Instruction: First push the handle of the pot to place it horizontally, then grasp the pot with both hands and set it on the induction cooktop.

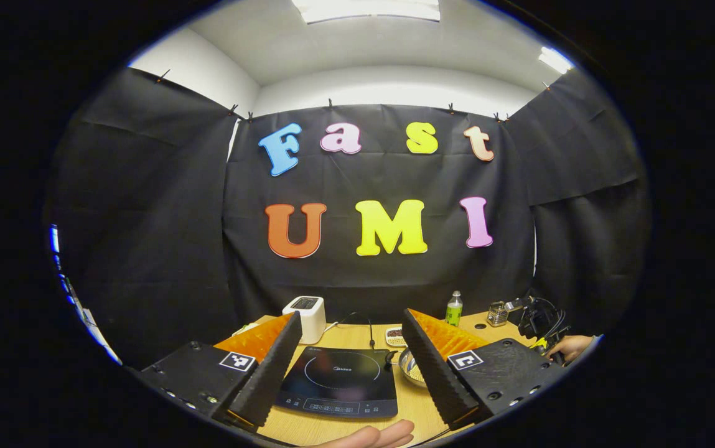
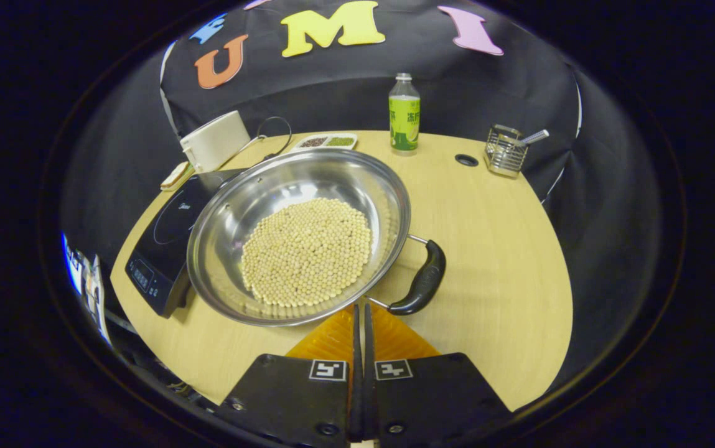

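A shiny steel pot [image 2: 298, 233] holding pale round beans [image 2: 306, 251] sits on the counter [image 2: 494, 261], its black handle [image 2: 422, 280] jutting sideways, just beside the black induction cooktop [image 2: 167, 239].

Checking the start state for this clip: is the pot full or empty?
Partly full. The pot holds a layer of pale round beans over its bottom; its shiny walls above them are bare.

1. Black cloth [image 1: 382, 249] hangs as the booth's wall, clipped along its top edge and creased in folds.
2. Above it, a white wall [image 1: 388, 87] meets a white ceiling [image 1: 307, 43].
3. Two ceiling lights [image 1: 366, 9] glow, one overhead, one off to the right.
4. Down below, a pale wooden worktop [image 2: 488, 261] with a curved edge and a small round hole [image 2: 467, 160] near the back.
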